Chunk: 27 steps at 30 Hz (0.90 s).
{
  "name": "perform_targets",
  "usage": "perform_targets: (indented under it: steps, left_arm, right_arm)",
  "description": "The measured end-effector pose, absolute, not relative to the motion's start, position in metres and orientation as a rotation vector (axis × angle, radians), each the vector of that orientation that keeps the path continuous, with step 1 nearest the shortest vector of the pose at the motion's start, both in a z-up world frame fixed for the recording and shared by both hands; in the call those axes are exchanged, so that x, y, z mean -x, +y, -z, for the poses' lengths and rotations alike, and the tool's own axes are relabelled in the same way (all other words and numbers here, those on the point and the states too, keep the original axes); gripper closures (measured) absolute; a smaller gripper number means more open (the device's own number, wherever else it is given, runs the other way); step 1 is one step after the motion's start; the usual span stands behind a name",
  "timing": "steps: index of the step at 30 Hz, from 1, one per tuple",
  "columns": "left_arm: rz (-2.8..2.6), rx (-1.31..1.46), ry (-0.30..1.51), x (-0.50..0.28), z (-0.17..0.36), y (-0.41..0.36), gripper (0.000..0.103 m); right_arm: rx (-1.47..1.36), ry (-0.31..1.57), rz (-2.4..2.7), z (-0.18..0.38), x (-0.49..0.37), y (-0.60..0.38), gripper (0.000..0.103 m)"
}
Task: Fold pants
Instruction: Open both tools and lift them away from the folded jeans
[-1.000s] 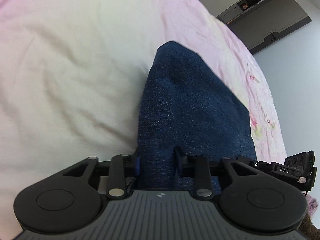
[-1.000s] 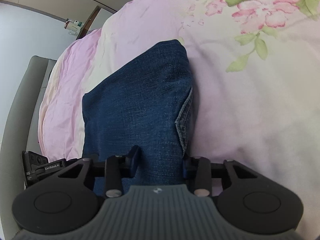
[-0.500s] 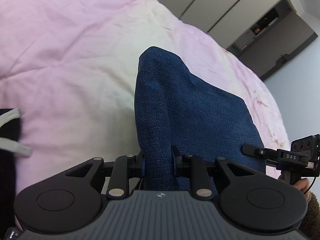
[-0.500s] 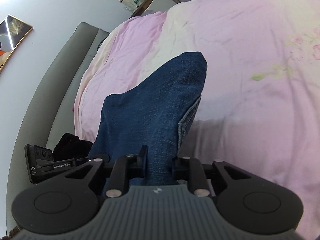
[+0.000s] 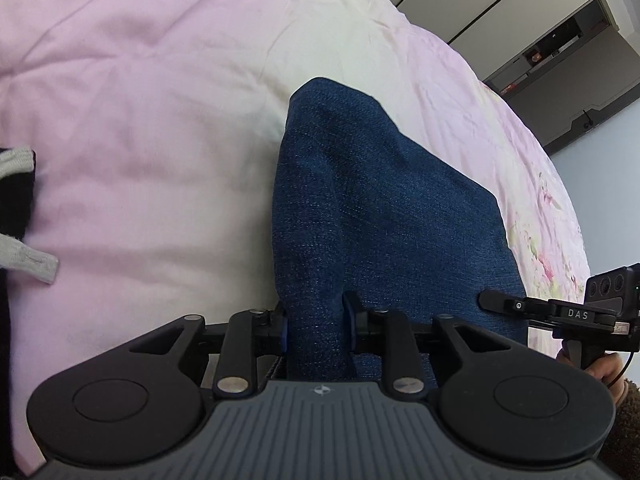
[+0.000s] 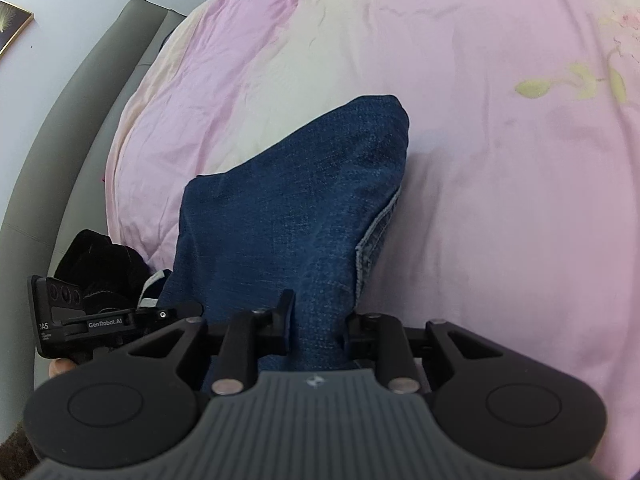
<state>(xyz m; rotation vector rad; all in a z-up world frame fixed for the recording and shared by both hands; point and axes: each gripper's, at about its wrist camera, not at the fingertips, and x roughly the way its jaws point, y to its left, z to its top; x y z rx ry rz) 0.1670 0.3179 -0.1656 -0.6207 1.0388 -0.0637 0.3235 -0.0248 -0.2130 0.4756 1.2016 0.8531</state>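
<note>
- The left gripper (image 5: 316,330) and the right gripper (image 6: 318,330) each pinch an edge of the folded blue jeans (image 5: 380,216), held up over the pink bedspread (image 5: 140,100), away from its edges.
- The step looks like carrying the fold; next they should lower the jeans flat, both ends level.
- Writing readable: "DAS" and "GenRobot.AI" on the opposite gripper bodies.
- Dark clothing (image 6: 100,256) lies near the bedspread's edge.

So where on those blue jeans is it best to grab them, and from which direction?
At the near folded edge, one corner each, coming in level from the person's side. That is how they are held: the left tongs and right tongs each pinch a bunched corner of the jeans. The denim hangs away from them onto the pink bedspread, so this edge is the one within reach.
</note>
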Motion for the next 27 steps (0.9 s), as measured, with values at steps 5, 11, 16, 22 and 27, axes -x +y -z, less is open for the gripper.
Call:
perform_targets:
  steps: [5,11,16,22,27]
  left_arm:
    - [0.046,0.627,1.043,-0.169,0.167,0.314,0.065]
    - [-0.072,0.474,1.064,-0.171,0.137,0.299,0.045]
    - [-0.103,0.334,0.926,-0.147,0.057,0.284,0.045]
    - [-0.179,0.051,0.747,-0.096,-0.062,0.244,0.038]
    - [-0.236,-0.106,0.594,-0.043,-0.122,0.195,0.026]
  right_arm:
    - [-0.496,1.235,-0.809,0.229,-0.327,-0.024,0.08]
    - [-0.437,1.234,-0.731,0.216,-0.325,-0.019,0.058]
    - [-0.312,1.14,-0.676,0.17,-0.313,-0.033,0.05]
    - [-0.14,0.905,-0.729,0.063,-0.263,-0.05,0.035]
    - [-0.062,0.723,-0.756,-0.01,-0.199,-0.068,0.027]
